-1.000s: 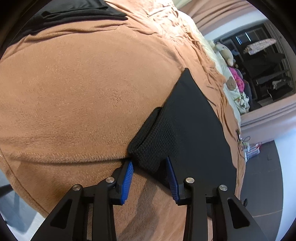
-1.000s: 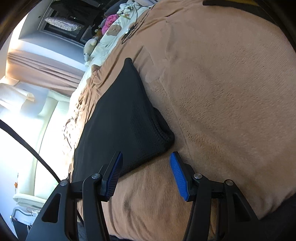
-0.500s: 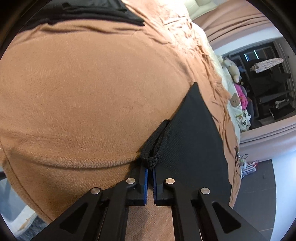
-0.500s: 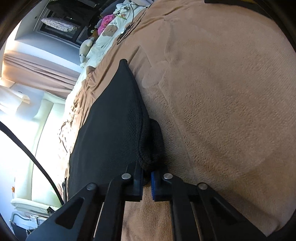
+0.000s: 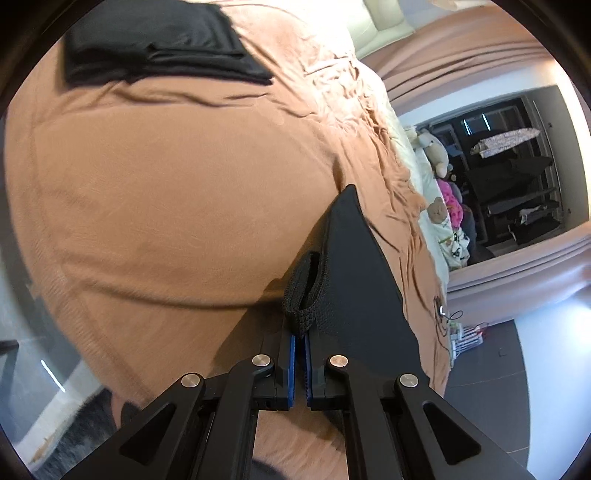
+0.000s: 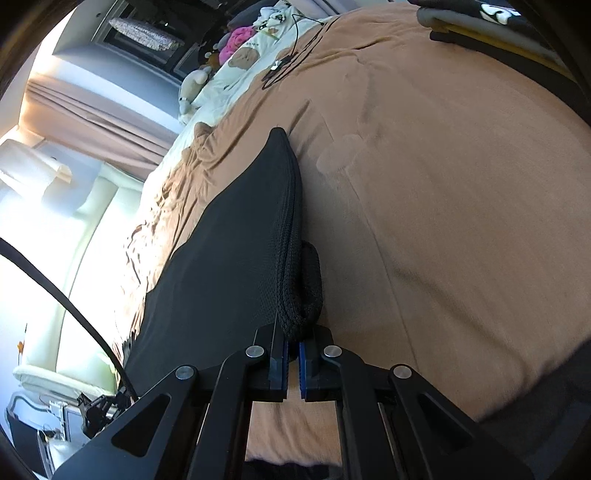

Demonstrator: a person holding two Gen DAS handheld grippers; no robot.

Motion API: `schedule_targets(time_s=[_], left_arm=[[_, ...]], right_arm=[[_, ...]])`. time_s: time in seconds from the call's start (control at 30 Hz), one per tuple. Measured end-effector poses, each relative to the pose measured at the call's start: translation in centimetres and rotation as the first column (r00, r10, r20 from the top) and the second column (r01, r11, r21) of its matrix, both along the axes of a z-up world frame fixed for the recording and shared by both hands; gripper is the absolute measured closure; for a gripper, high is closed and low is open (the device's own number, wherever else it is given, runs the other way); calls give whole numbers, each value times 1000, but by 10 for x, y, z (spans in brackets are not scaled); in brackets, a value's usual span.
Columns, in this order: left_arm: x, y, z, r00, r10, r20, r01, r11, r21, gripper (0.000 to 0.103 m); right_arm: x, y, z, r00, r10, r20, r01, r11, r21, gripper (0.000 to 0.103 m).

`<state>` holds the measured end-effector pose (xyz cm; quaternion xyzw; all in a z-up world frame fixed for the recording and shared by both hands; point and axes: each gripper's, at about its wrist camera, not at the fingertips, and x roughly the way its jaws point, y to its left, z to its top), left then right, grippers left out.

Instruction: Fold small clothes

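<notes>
A black mesh garment (image 5: 354,280) lies stretched across a brown blanket on a bed. My left gripper (image 5: 300,338) is shut on its near corner, where the thick knitted hem bunches up between the blue pads. The same black garment (image 6: 229,266) fills the middle of the right wrist view, and my right gripper (image 6: 293,341) is shut on its other near corner, pinching the rolled hem. Both corners are lifted a little off the blanket, and the cloth runs taut to a far pointed corner (image 6: 279,134).
The brown blanket (image 5: 166,192) covers the bed. A folded black cloth (image 5: 155,44) lies at the far left. Soft toys and a white printed pillow (image 6: 255,48) sit at the head. A pile of grey and yellow items (image 6: 480,29) lies at the far right.
Both grippers have closed from open onto the garment's near corners, then lifted them off the blanket, pulling the cloth taut. More of the bed and room now shows.
</notes>
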<state>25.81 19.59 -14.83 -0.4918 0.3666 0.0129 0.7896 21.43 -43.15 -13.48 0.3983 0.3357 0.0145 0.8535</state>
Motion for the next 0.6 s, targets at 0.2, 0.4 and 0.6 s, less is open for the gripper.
schedule_targets(time_s=[0.2,0.4,0.6], left_arm=[[-4,-1,-17,1000,1,-19,-2,999,-49,100],[-3,-2,-25,999,1,-32,-3,997,-77,100],[-1,-5,-36,998,23,-52,-29,992,-122,100]], right_arm=[[-2,-2,5,999,-5,-48,3,999,-40,101],[-12,9,29,997,-46,-58,39,991,-126,97],[-23,35,62,997,-81,-13,75,966,-249,96]])
